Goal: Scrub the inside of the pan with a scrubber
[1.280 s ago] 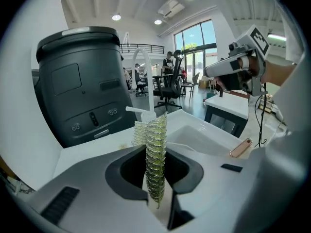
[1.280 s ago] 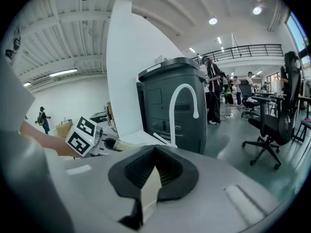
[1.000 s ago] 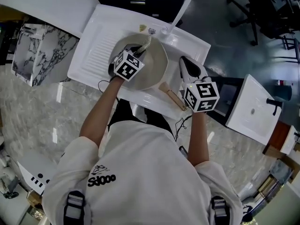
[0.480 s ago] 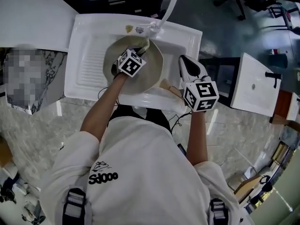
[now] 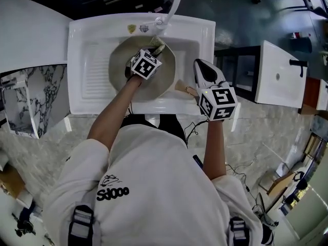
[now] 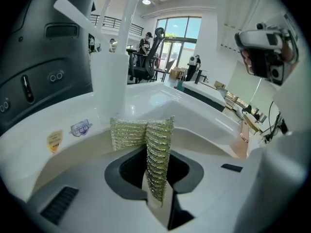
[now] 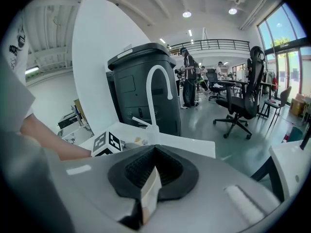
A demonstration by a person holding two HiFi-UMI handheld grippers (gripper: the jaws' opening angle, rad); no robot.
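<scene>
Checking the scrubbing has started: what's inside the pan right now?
Inside the pan is the left gripper, jaws shut on a folded mesh scrubber near the far wall. The gripper covers the pan floor beneath it, so contact there cannot be seen.

Head view looks steeply down at the sink (image 5: pixel 205 35); both gripper views face its faucet (image 7: pixel 147 101) from low

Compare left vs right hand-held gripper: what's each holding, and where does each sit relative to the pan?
Load: the left hand-held gripper clamps a metallic mesh scrubber; the right hand-held gripper clamps what looks like the pan's wooden handle.
Place: the left one is over the inside of the pan, within the sink; the right one sits outside the pan, at its right side.
Shared: both have their jaws shut on something.
</scene>
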